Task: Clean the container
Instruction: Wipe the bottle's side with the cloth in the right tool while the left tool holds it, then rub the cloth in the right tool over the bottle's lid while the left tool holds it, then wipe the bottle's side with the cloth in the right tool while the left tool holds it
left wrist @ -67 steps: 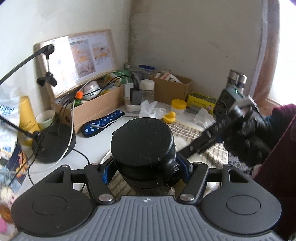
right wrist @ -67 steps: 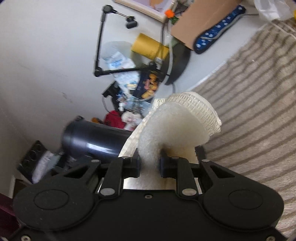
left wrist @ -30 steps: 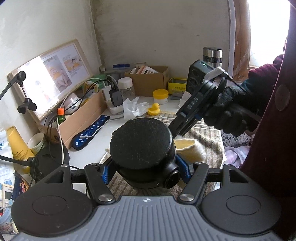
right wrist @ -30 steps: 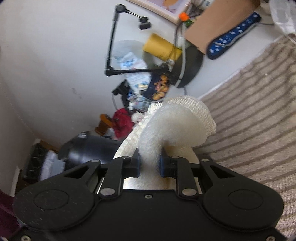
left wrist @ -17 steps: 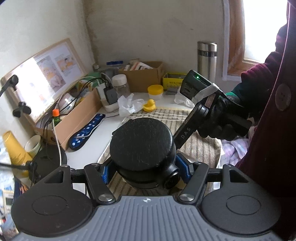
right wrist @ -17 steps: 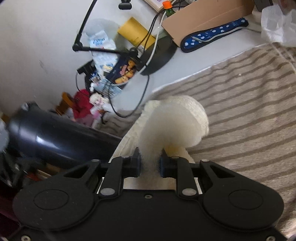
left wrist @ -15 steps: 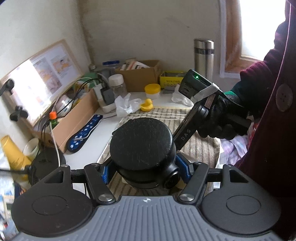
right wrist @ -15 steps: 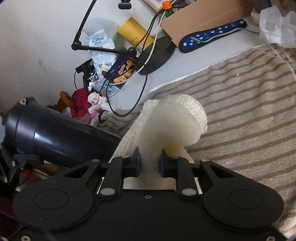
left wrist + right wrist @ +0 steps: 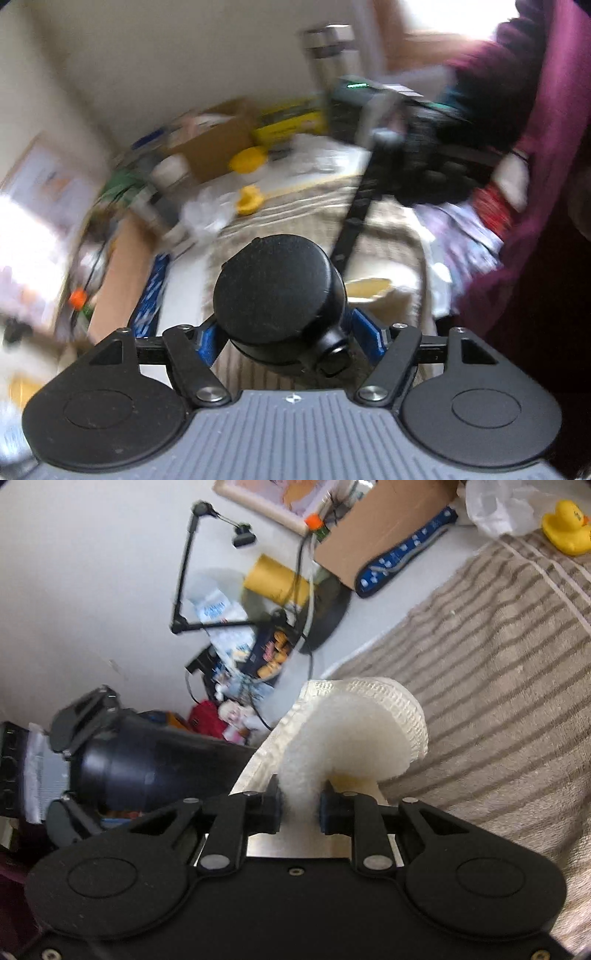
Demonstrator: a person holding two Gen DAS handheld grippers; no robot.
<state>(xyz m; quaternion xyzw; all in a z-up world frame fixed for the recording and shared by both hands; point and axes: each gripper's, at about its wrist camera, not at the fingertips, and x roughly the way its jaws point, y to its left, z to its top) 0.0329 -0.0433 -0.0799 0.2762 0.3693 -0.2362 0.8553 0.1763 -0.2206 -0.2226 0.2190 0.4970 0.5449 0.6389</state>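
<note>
My left gripper (image 9: pixel 284 332) is shut on a black cylindrical container (image 9: pixel 279 295), whose lidded end faces the camera. The same container (image 9: pixel 147 768) shows at the left of the right wrist view, lying sideways in the left gripper's jaws. My right gripper (image 9: pixel 299 808) is shut on a folded white-and-yellow sponge (image 9: pixel 351 734), held beside the container's body and above a striped towel (image 9: pixel 498 672). In the blurred left wrist view the right gripper (image 9: pixel 354 221) reaches down beside the container, with the sponge (image 9: pixel 369 288) just right of it.
A yellow rubber duck (image 9: pixel 565 524), crumpled tissue (image 9: pixel 498 506), a cardboard box (image 9: pixel 376 528) and a blue power strip (image 9: pixel 402 554) sit along the towel's far side. A lamp base with cables (image 9: pixel 325 616) and clutter lie left. A steel flask (image 9: pixel 332 55) stands at the back.
The left wrist view has swung and blurred as the left gripper tilts the container. The right gripper with the sponge has shifted; the duck has come into its view and the container sits closer to the sponge.
</note>
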